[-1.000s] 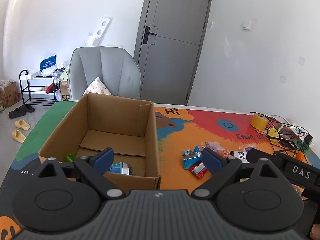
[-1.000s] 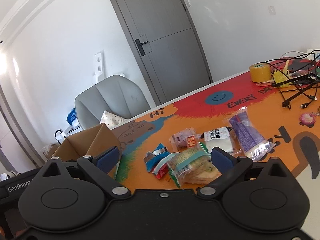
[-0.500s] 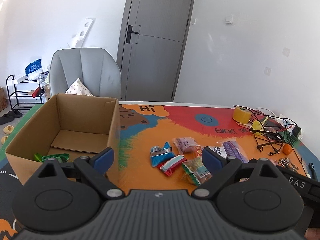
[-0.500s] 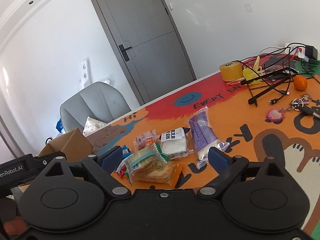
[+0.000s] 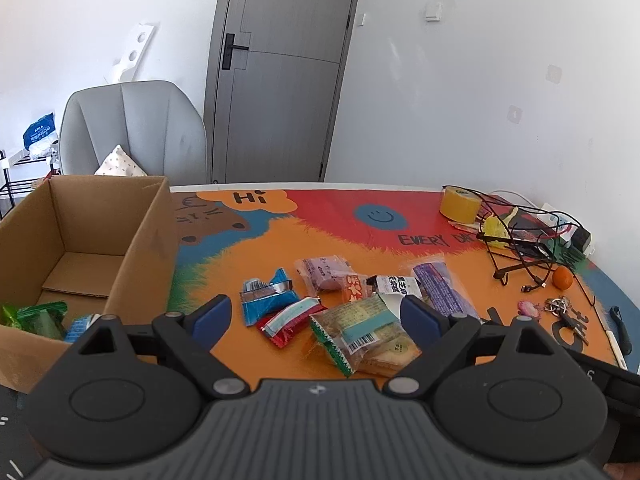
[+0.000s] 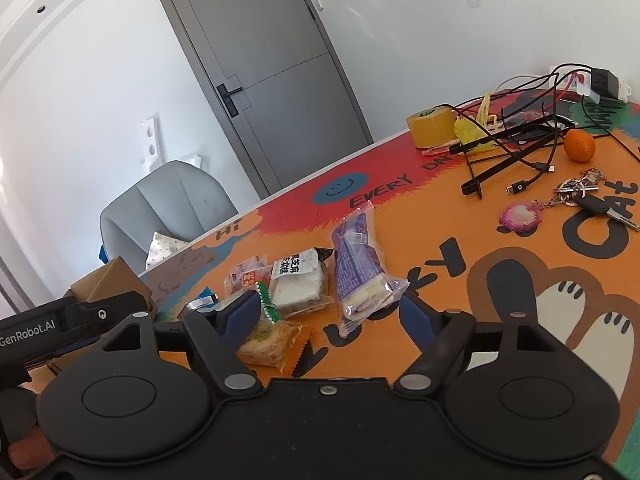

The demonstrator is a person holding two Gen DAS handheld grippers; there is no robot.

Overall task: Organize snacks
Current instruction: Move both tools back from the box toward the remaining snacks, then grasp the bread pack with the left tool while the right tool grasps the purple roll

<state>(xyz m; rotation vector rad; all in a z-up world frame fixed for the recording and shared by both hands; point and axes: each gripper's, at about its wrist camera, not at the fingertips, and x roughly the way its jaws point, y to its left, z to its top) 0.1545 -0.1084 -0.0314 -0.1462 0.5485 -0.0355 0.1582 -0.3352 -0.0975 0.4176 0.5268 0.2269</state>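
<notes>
Both grippers, left gripper (image 5: 316,314) and right gripper (image 6: 328,310), have jaws released and empty over the snack pile (image 5: 352,304) at the worktop's centre, cardboard box (image 5: 80,248) at 9 o'clock; overlapping slippery wrappers risk a double-pick or slip.

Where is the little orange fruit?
The orange sits on the table's far right in the right wrist view, beside the tangled black cables, beyond the keys.

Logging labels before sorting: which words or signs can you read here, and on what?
"Hi": table mat.
"EVERY DA…", cut off by clutter: table mat.
"CAT": table mat, beside the keys.
"GenRobot.AI": left gripper body.
Snack packets print: too small to read.
</notes>
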